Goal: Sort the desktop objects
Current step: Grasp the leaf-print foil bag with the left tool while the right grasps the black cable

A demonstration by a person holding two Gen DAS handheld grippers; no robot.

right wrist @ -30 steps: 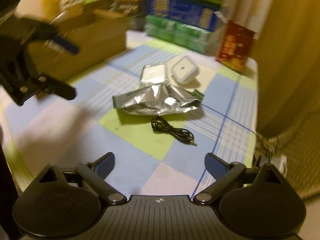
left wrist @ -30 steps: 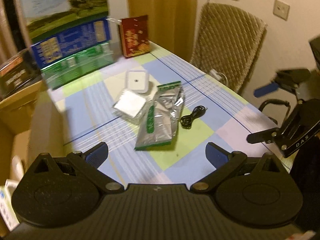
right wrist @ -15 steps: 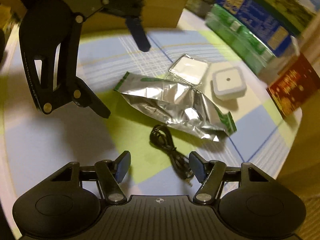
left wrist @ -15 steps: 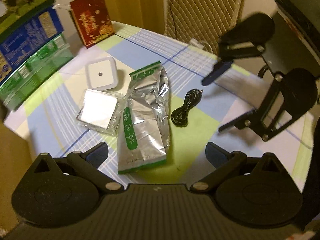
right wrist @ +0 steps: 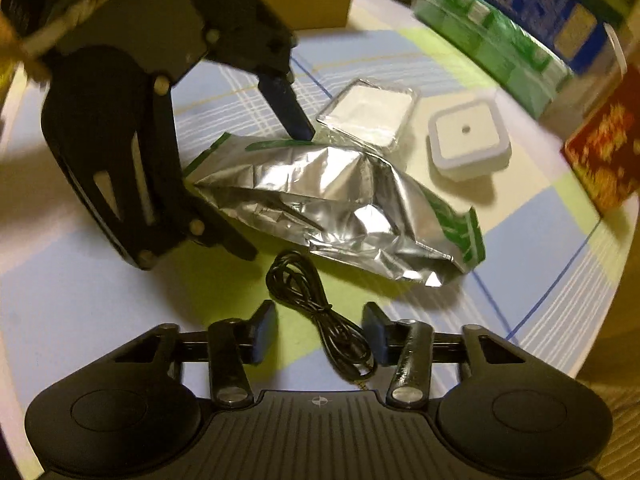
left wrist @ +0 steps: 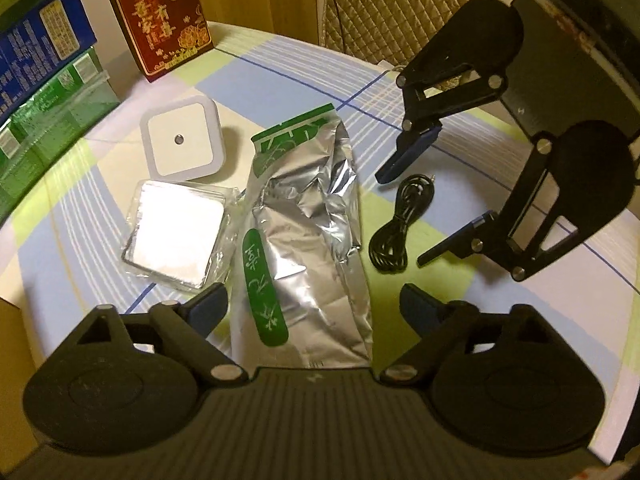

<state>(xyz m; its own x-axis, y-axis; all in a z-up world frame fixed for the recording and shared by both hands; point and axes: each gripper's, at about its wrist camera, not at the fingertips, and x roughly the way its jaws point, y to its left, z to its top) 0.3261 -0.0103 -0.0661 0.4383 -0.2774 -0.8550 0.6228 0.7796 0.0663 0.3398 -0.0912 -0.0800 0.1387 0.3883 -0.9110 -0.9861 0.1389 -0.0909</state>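
Two grippers were lowered: the left gripper [left wrist: 308,308], wide and just narrowing, straddled the foil pouch [left wrist: 308,224] ungripped; the right gripper [right wrist: 320,334], half-closed and just narrowing, bracketed the black cable [right wrist: 320,308] without pinching; centring was advisable before squeezing.

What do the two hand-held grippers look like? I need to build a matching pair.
Both the left hand-held gripper and the right hand-held gripper are matte black: ribbed body, two round discs, linkage arms with silver pivots, blue finger pads. No sleeve or cable shows.

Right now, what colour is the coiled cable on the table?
Black. The cable shows best in the left wrist view, beside the silver bag.
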